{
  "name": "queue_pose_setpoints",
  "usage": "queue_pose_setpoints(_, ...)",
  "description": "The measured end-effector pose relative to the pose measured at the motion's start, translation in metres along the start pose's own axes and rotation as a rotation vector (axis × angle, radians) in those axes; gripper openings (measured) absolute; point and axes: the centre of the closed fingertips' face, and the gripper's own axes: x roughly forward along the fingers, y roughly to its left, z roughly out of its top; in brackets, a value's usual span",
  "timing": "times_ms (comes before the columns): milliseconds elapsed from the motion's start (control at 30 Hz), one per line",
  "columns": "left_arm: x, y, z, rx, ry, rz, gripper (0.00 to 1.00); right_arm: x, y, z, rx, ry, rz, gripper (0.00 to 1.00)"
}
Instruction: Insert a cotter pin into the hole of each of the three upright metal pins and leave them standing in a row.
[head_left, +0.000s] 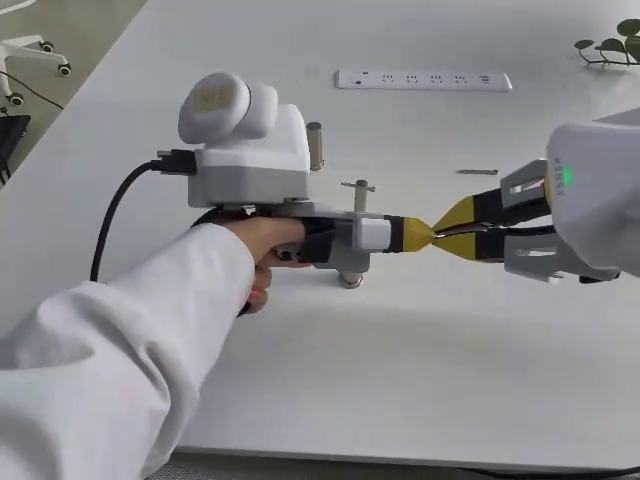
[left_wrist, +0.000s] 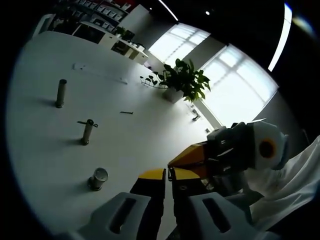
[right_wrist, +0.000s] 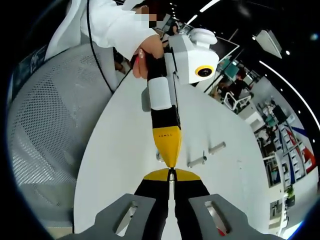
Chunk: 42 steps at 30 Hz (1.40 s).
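middle metal pin (head_left: 361, 198) upright, cotter pin (head_left: 348, 184) across its top

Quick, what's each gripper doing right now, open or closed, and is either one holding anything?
Left gripper: shut; whether anything is pinched cannot be told.
Right gripper: shut, tip to tip with the left's; contents cannot be told.

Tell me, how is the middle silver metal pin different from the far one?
The middle upright silver metal pin has a thin cotter pin through its top; the far silver pin has none. The far silver pin stands nearer the white power strip. Both stand upright.
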Motion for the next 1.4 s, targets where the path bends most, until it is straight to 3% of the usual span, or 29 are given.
queue_pose_setpoints(533,0.002,-0.001,-0.003,-0.002,0.024,0.008,0.00,0.000,0.001,0.001,-0.002,0.001,0.003,0.00)
queue_pose_setpoints(833,-0.002,0.000,-0.002,0.056,0.027,0.024,0.00,0.001,0.002,0.004,-0.008,-0.026,0.001,0.00)
queue_pose_setpoints(900,-0.004,0.001,0.001,0.071,0.016,0.028,0.00,0.002,-0.001,0.003,-0.006,-0.025,-0.022,0.00)
queue_pose_setpoints(1000,-0.009,0.001,0.004,0.087,0.002,0.028,0.00,0.002,-0.006,-0.006,0.001,-0.001,-0.045,0.11)
queue_pose_setpoints(1067,-0.012,0.003,0.004,0.121,0.008,0.035,0.00,-0.001,-0.008,-0.008,0.038,-0.014,-0.050,0.11)
queue_pose_setpoints(1167,-0.019,0.008,0.006,0.268,0.011,0.043,0.00,-0.002,-0.006,-0.011,0.124,-0.039,-0.029,0.11)
queue_pose_setpoints(1233,-0.022,0.007,0.005,0.370,0.016,0.052,0.00,-0.002,0.001,-0.012,0.202,-0.061,0.023,0.13)
queue_pose_setpoints(1300,-0.023,0.004,0.004,0.443,0.026,0.044,0.00,-0.001,0.002,-0.017,0.266,-0.094,0.051,0.13)
queue_pose_setpoints(1400,-0.026,-0.003,0.003,0.596,0.028,0.017,0.00,-0.003,0.005,-0.010,0.362,-0.143,0.085,0.13)
